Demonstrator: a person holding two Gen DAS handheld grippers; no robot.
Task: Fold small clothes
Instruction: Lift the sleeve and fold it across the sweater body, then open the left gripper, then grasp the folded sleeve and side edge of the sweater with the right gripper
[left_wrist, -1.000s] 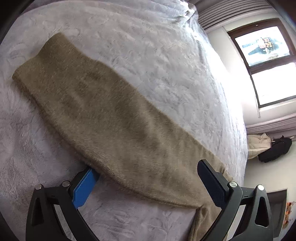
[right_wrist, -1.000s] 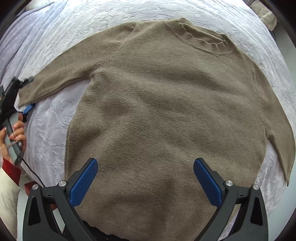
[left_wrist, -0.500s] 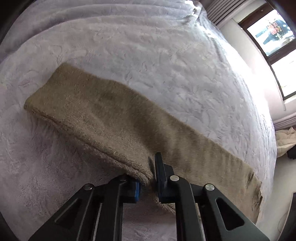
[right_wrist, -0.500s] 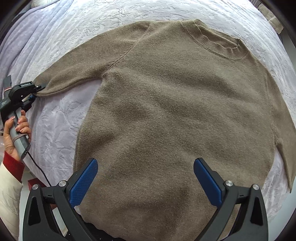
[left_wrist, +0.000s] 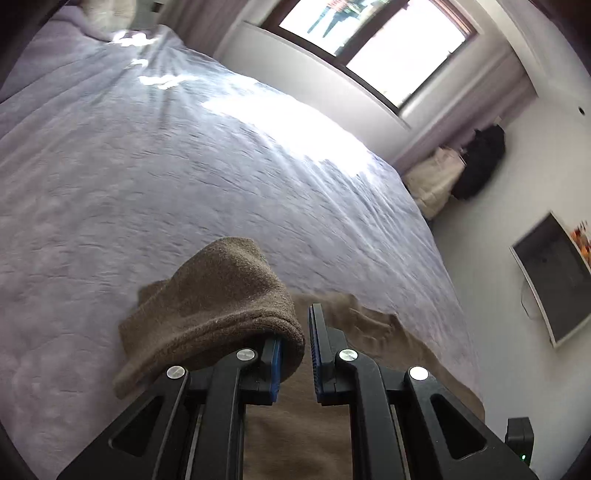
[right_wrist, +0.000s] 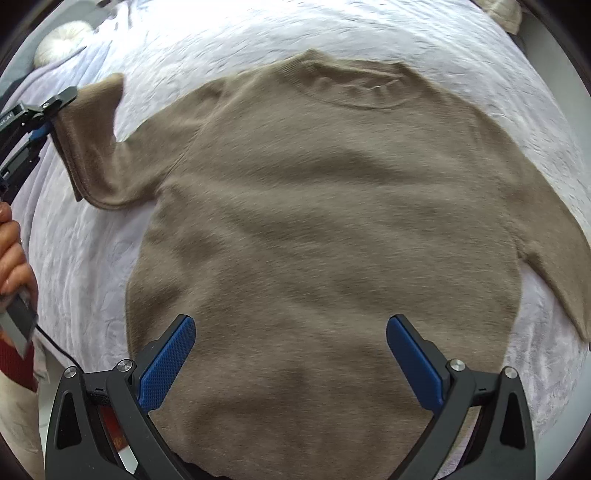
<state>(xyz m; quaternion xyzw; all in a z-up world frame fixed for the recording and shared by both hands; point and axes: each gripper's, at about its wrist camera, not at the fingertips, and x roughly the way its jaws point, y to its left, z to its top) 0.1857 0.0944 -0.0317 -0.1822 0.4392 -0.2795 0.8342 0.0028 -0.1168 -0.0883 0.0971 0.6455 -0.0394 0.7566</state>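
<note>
My left tongs (left_wrist: 307, 354) clamped on sweater sleeve cuff (left_wrist: 221, 310), cuff raised off bed (left_wrist: 147, 166), sleeve folding toward body. My right tongs (right_wrist: 291, 354) spread wide, gripping nothing, above brown sweater (right_wrist: 325, 229) lying flat on white bedspread (right_wrist: 92, 266).

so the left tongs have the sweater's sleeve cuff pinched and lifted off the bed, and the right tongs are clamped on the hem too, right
Not quite. The right tongs are wide open above the sweater, gripping nothing, as the right wrist view shows. The rest holds: the left tongs are shut on the sleeve cuff, lifted off the bed.
</note>
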